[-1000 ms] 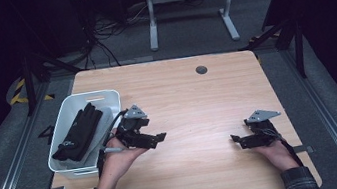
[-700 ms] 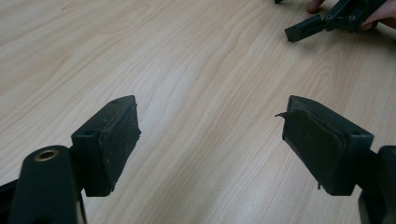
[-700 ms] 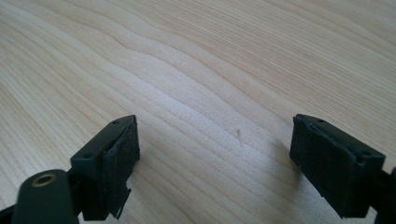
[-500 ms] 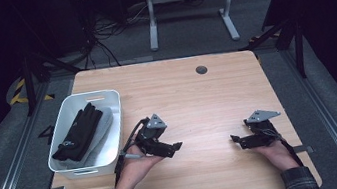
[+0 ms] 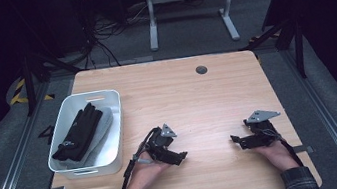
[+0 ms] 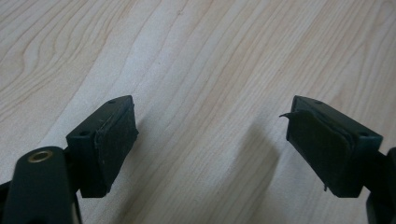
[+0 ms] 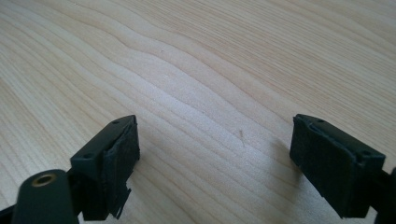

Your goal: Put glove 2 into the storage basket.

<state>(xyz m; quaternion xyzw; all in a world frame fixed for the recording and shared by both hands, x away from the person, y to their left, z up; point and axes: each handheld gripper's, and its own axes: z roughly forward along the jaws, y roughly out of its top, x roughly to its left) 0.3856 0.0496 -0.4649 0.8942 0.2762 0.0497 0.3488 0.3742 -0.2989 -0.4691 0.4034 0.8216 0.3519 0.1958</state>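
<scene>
The left gripper (image 5: 180,157) lies low over the near-left part of the wooden table (image 5: 181,92), held in the person's left hand (image 5: 143,171), its jaws spread wide with nothing between them; in the left gripper view its pads (image 6: 114,140) frame bare wood grain, and one pad's lining is peeling at its upper corner; the right gripper (image 5: 236,141) sits at the near-right of the table in the right hand (image 5: 273,152), its jaws pointing left toward the table's middle and likewise parted and empty; in the right gripper view its pads (image 7: 119,161) stand wide over plain wood, the left pad frayed at its lower edge; both grippers carry a grey three-cornered plate on top, and they are well apart from each other; a white bin (image 5: 111,128) stands at the left side of the table, just beside the left gripper; inside it a black glove (image 5: 77,133) lies on top of a grey cloth (image 5: 99,135); a small dark round grommet (image 5: 201,70) is set into the far part of the tabletop; beyond the far edge, a grey frame's legs (image 5: 188,5) stand on the dark floor
</scene>
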